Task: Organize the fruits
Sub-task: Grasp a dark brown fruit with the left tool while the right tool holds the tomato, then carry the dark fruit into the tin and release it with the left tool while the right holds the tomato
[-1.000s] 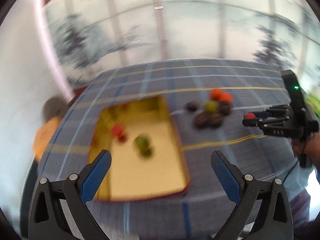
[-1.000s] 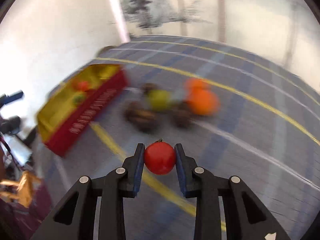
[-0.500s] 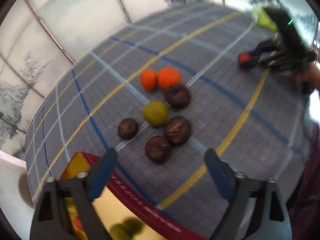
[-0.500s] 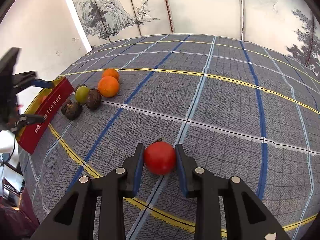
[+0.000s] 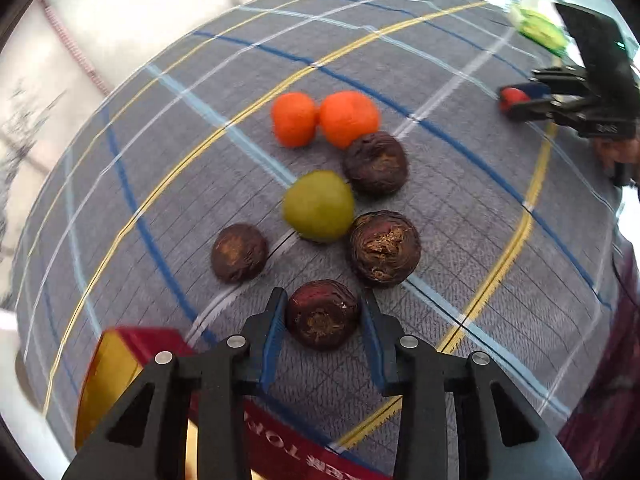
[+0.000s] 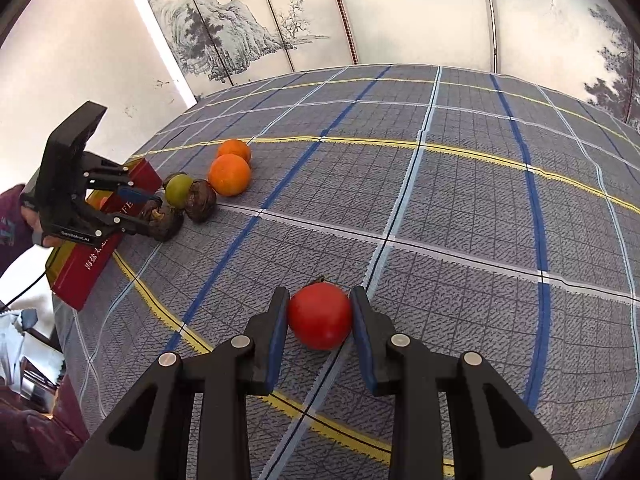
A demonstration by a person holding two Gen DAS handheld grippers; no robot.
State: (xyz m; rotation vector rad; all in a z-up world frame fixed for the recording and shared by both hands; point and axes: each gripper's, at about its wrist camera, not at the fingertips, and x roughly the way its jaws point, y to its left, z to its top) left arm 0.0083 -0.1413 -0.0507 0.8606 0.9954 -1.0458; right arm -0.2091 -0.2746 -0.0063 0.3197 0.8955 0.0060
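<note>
My left gripper [image 5: 323,316] is shut on a dark brown wrinkled fruit [image 5: 322,314] lying on the checked cloth. Beyond it lie three more dark fruits [image 5: 385,248], a green fruit [image 5: 319,205] and two oranges [image 5: 349,118]. My right gripper [image 6: 320,316] is shut on a red tomato-like fruit [image 6: 320,315] low over the cloth; it also shows at the far right of the left wrist view [image 5: 516,101]. The left gripper appears at the left of the right wrist view [image 6: 154,216] by the fruit pile.
A red box with a gold inside [image 5: 116,364] stands just below-left of my left gripper; it shows in the right wrist view [image 6: 86,268] at the table's left edge. A painted folding screen [image 6: 248,40] stands behind the table. A green object [image 5: 540,30] lies far right.
My left gripper swung from over the box to the fruit pile, came down and closed on the nearest dark fruit. My right gripper kept hold of the red fruit and moved little.
</note>
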